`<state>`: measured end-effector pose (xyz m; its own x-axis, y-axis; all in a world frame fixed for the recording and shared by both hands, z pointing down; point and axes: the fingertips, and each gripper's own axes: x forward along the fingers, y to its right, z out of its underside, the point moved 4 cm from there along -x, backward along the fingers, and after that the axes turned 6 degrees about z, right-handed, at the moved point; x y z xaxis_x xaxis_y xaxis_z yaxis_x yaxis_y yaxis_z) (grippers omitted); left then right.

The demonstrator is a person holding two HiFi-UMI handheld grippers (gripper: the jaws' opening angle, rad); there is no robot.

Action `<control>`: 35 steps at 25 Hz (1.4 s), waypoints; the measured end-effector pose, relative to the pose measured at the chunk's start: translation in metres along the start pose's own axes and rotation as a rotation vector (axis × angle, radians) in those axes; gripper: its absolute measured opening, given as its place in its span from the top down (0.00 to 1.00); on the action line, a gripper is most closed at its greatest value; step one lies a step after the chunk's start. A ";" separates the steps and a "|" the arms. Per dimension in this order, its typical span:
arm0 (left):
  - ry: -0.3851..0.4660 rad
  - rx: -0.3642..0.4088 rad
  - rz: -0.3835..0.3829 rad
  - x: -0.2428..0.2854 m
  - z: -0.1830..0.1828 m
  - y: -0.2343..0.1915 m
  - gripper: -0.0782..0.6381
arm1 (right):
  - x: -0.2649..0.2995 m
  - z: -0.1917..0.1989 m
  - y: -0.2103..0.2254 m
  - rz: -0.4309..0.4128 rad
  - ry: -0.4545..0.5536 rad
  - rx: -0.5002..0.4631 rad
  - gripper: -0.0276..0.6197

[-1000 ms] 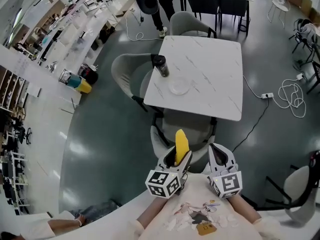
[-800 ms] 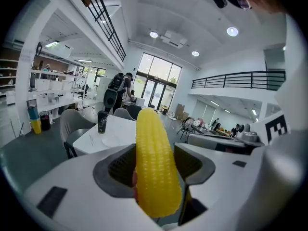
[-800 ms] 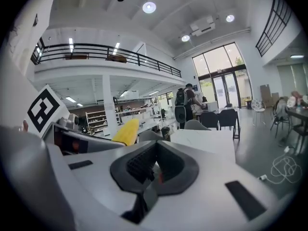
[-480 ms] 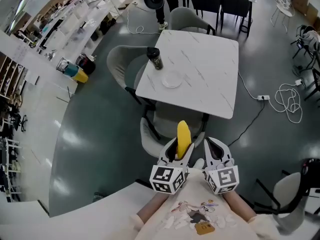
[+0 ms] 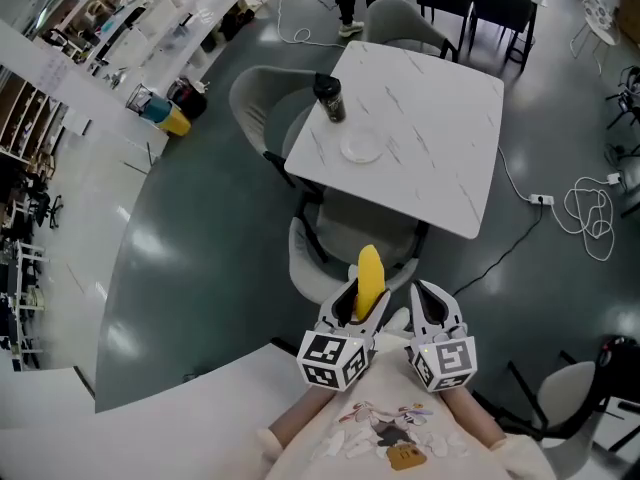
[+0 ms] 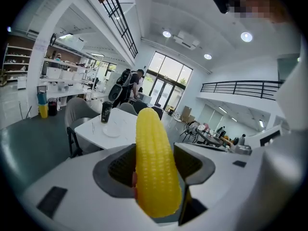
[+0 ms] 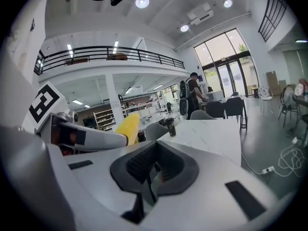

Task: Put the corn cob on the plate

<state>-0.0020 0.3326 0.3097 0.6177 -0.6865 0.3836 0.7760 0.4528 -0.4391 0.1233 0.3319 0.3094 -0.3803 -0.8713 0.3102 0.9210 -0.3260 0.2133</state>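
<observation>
The corn cob [image 6: 154,167] stands upright between the jaws of my left gripper [image 5: 362,306]. They clamp it low on its thick end, and its tapered tip pokes up free. My right gripper [image 5: 430,308] rides just beside, jaws pressed together on nothing. The plate [image 5: 361,148] lies well ahead on the white, marble-veined table [image 5: 440,168], near a dark cup [image 5: 330,98]. A grey shell chair [image 5: 320,258] sits at the table's near edge.

To carry well, I judge I should hold the cob steady and upright and come round the chair. Then I lower it over the plate's middle before easing open.

The cob is glossy yellow, ribbed with kernel rows and rounded, so it will likely roll. The plate looks pale, round, shallow and smooth, which calls for a low, gentle release.
</observation>
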 end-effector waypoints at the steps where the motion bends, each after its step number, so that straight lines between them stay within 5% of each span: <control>1: -0.006 -0.003 0.001 0.002 0.000 -0.003 0.55 | 0.003 0.002 0.001 0.002 -0.007 0.004 0.95; 14: -0.061 -0.075 0.049 0.049 -0.043 -0.066 0.55 | 0.082 -0.017 0.004 0.072 -0.075 0.026 0.95; 25: -0.104 -0.153 0.103 0.103 -0.069 -0.155 0.55 | 0.191 -0.033 -0.003 0.085 -0.144 -0.109 0.95; 35: -0.115 -0.195 -0.014 0.148 -0.069 -0.197 0.55 | 0.255 -0.025 0.022 0.035 -0.146 -0.150 0.95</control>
<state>-0.0721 0.1020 0.3967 0.6265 -0.6172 0.4759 0.7519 0.3179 -0.5775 0.0484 0.0935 0.3700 -0.3456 -0.8243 0.4484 0.9321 -0.3568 0.0625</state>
